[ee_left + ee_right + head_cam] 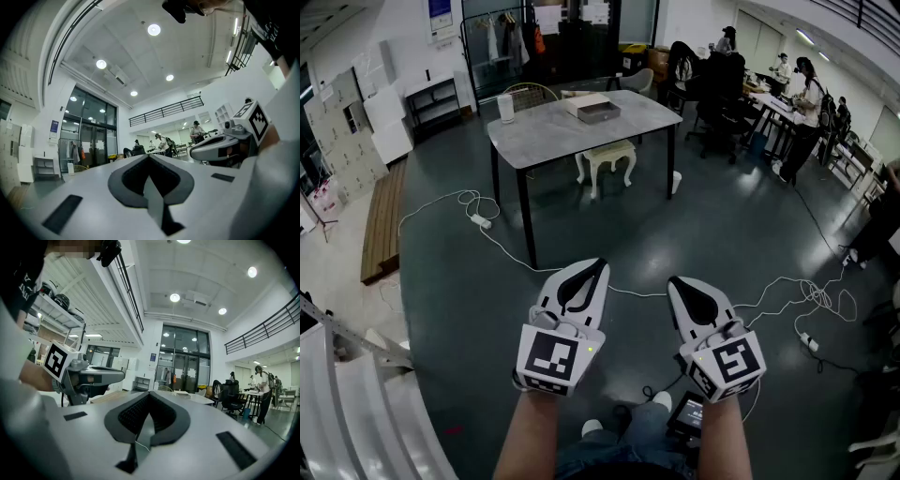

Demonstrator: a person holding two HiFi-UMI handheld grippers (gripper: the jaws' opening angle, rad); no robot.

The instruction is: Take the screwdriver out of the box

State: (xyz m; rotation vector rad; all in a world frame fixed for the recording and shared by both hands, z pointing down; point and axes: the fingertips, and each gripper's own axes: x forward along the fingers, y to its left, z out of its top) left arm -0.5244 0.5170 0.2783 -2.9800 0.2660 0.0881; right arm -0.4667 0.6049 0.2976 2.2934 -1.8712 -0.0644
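A shallow grey box [592, 110] lies on the grey table [553, 131] far ahead of me across the floor; from here I cannot see a screwdriver in it. My left gripper [586, 266] and right gripper [679, 281] are held level side by side in front of me, well short of the table. Both have their jaws closed tip to tip with nothing between them. In the left gripper view the left gripper [149, 157] shows its pads meeting, with the right gripper [225, 145] beside it. The right gripper view shows the right gripper [149, 394] likewise, and the box [181, 393] small beyond it.
A white cup [506, 107] stands at the table's left end and a white stool [607, 159] under it. Cables and a power strip [480, 221] trail over the dark floor. A wooden bench [382, 220] lies at the left. People sit and stand at desks [787, 94] at the right.
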